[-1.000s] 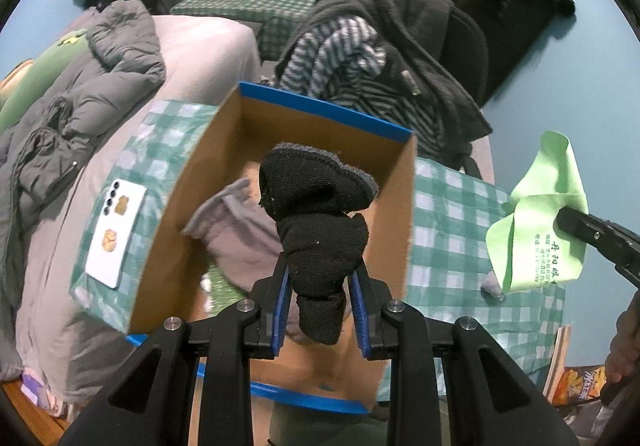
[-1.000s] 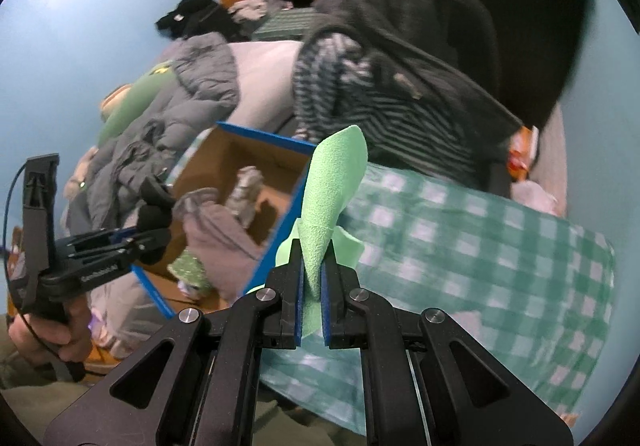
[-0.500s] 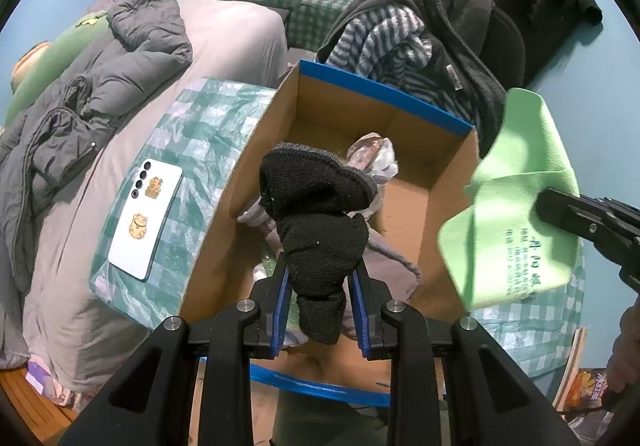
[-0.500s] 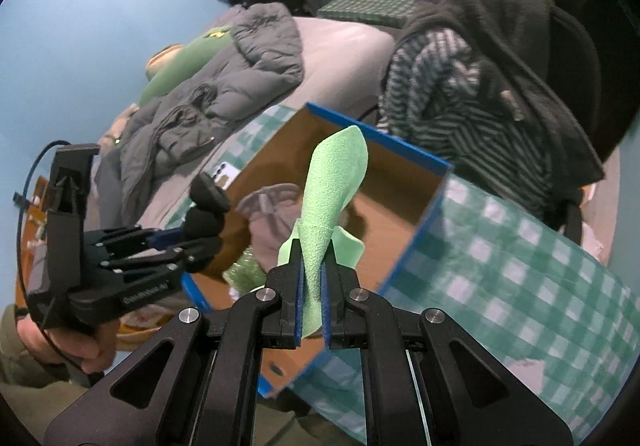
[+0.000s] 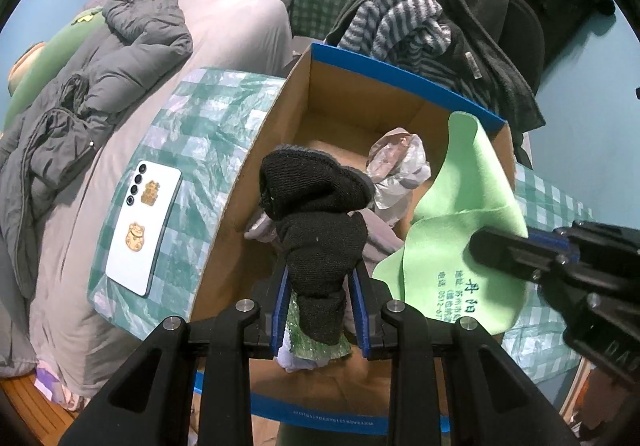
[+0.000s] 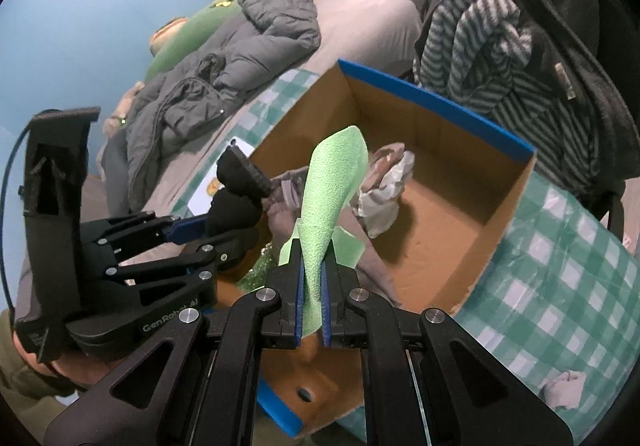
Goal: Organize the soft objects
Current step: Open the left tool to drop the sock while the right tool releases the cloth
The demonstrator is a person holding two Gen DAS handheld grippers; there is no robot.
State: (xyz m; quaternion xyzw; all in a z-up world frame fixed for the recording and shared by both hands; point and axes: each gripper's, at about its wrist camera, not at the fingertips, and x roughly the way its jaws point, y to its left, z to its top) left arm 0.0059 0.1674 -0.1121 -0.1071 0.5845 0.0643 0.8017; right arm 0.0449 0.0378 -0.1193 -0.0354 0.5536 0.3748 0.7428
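Observation:
My left gripper [image 5: 319, 278] is shut on a black sock [image 5: 316, 230] and holds it above the near left part of an open cardboard box [image 5: 360, 98] with blue rims. My right gripper [image 6: 313, 278] is shut on a light green cloth [image 6: 332, 198] and holds it over the same box [image 6: 436, 106]. The green cloth [image 5: 460, 230] hangs over the box's right side in the left wrist view. The left gripper with the sock [image 6: 236, 198] shows at the left of the right wrist view. Inside the box lie a grey garment [image 5: 380, 242], a crumpled pale item [image 5: 396, 166] and something green and shiny [image 5: 312, 342].
The box stands on a green checked cloth [image 5: 200, 150]. A white phone [image 5: 142, 234] lies on it left of the box. A bed with a grey jacket [image 5: 100, 94] is at the left. A chair draped with striped and dark clothes [image 5: 432, 22] stands behind the box.
Both grippers have moved closer over the box. The green cloth has come from the right of the box to above its inside. The sock stays held.

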